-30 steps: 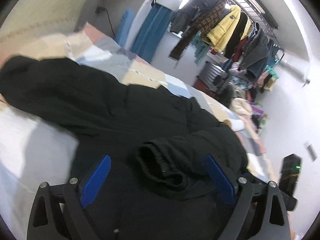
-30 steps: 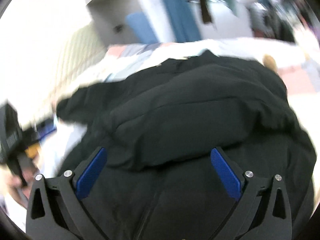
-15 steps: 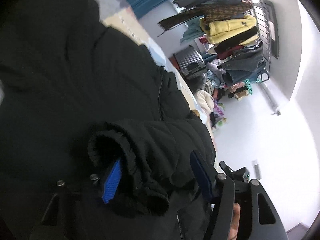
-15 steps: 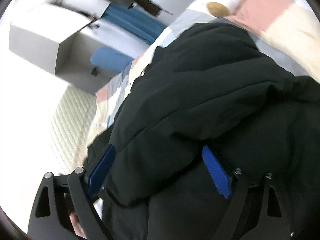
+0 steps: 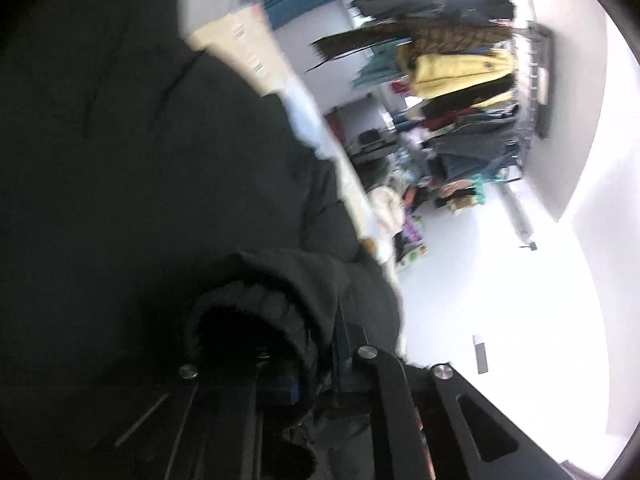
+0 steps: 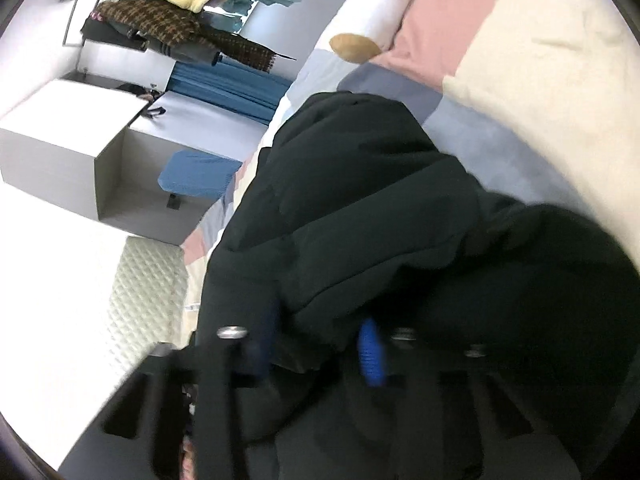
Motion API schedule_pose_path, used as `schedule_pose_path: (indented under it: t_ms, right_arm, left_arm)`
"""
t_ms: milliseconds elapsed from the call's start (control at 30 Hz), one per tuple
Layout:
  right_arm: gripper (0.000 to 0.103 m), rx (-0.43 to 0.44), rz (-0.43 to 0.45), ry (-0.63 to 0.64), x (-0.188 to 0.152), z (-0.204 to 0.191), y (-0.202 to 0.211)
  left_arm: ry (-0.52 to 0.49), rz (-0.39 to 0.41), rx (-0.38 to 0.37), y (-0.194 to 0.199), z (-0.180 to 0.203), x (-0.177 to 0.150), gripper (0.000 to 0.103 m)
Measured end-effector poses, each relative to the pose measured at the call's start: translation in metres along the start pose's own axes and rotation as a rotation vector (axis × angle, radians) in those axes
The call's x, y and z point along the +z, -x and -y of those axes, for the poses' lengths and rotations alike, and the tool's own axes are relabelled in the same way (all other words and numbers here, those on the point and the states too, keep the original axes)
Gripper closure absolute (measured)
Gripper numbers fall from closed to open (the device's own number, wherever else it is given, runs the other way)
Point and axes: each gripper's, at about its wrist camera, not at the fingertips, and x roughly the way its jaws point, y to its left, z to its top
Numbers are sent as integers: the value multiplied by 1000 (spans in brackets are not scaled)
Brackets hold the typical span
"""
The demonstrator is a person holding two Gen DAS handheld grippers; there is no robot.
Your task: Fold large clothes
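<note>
closest to me, at 6 o'clock in the left wrist view, my left gripper (image 5: 308, 380) has just been closing and is now pressed nearly together, pinching the ribbed cuff (image 5: 256, 320) of the black coat (image 5: 140, 160); the cuff's rolled rim bulges over the fingers and hides most of the blue pads. in the right wrist view, again at 6 o'clock, my right gripper (image 6: 320, 350) has also just been closing, and its blue pads (image 6: 370, 352) now clamp a thick fold of the same coat between them.

from there the coat runs up toward 12 o'clock, lying bulky and rumpled across the patchwork bedspread (image 6: 520, 80). beyond the bed's edge, around 1 to 2 o'clock in the left view, a clothes rack (image 5: 460, 80) hangs full of garments, well apart from my work.

both grips look set, so i judge the fold itself is next. to do it well i'd lift both hands evenly, keep the padded fabric taut between them, and carry it over in one arc. the left bite is only on the cuff, which could slip out under the coat's weight.
</note>
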Motion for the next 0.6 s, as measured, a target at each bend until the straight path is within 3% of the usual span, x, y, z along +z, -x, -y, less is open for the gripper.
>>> schedule_pose_path:
  t_ms: [100,267,367,600]
  right_arm:
    - [89,-34,5,108,-1,-15,3]
    - [90,-83,-27,241,-15,-39,-8]
    - [91,-141,-54,325,-30,-45,-16]
    - [91,-243,-75,409,-48,-42,-27]
  left_arm:
    - [-101,38,-55,6,32,22,96]
    - [-213,73,-182,24,67,41,96]
    - [-242,65,-134,23,60,44,96]
    - [-144,8,101,10,-14,34,96]
